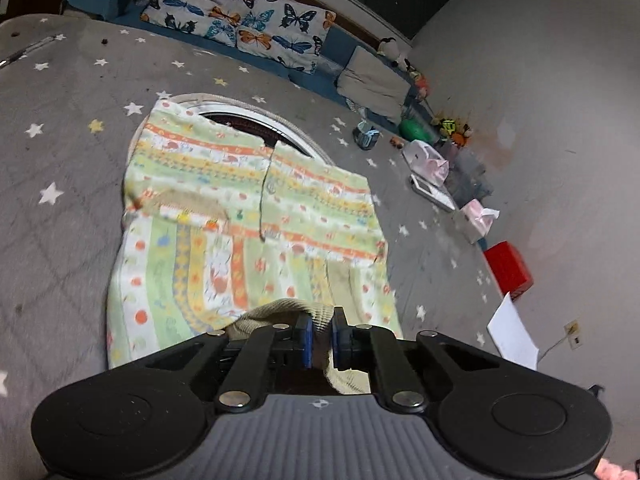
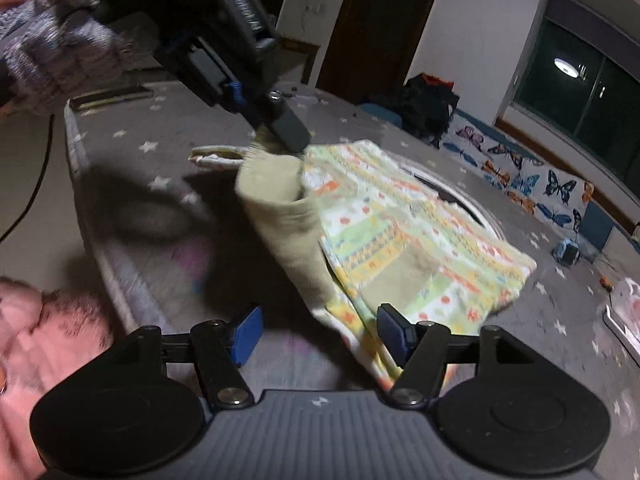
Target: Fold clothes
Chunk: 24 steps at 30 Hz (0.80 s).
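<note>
Beige ribbed cloth, the cuff of a child's patterned top, sits pinched between the blue pads of the left gripper at six o'clock in the left wrist view; its jaws stand nearly together with the knit caught in the gap. In the right wrist view the right gripper hangs with its pads spread wide and nothing between them, the lower edge of the garment just beyond at one o'clock.

Farther out, the top lies on a grey star-print mat, most of it flat, striped in green, orange and yellow. One sleeve is lifted off the mat by the left gripper, showing its plain beige inside, at twelve o'clock from the right tool. A gloved hand shows at ten o'clock.

Judging by this, folding is midway: a sleeve is being carried over the body, while the body itself looks partly doubled already. The remaining folds and squaring-up seem left. Beyond, at one o'clock, a butterfly-print cushion lines the wall.
</note>
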{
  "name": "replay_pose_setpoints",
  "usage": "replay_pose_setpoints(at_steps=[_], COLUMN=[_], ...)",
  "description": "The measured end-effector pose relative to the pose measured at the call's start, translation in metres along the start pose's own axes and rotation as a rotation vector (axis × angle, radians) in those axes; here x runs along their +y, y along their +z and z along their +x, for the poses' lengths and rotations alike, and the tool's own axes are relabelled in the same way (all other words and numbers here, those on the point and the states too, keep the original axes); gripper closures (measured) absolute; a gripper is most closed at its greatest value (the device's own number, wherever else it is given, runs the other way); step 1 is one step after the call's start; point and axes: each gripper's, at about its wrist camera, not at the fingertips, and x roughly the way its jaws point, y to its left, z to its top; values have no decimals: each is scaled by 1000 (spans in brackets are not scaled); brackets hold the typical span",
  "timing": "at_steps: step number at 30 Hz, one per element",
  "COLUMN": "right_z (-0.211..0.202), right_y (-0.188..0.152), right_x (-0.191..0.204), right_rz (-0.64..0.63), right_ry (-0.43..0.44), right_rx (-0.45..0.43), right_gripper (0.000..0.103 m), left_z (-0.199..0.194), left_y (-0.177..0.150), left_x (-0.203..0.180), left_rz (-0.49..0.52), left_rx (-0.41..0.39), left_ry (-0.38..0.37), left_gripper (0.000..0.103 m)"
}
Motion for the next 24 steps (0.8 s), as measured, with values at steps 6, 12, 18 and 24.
replay_pose_setpoints(at_steps=[6, 12, 18, 24], right_z=[17, 23, 24, 26], right_y=[20, 37, 46, 52], right_x=[-18, -49, -62, -66], right_rz=[101, 259, 310, 326], right_ry=[64, 138, 142, 127], right_rx=[-24, -20, -35, -44], right_gripper=[74, 88, 90, 91], left_z=[0, -22, -31, -3], left_y=[13, -3, -31, -49], left_x=[4, 7, 1, -7], left_rz=[17, 132, 361, 591], left_rx=[-15, -87, -164, -180], left_ry=[-24, 32, 204, 362], left_gripper=[91, 57, 52, 52])
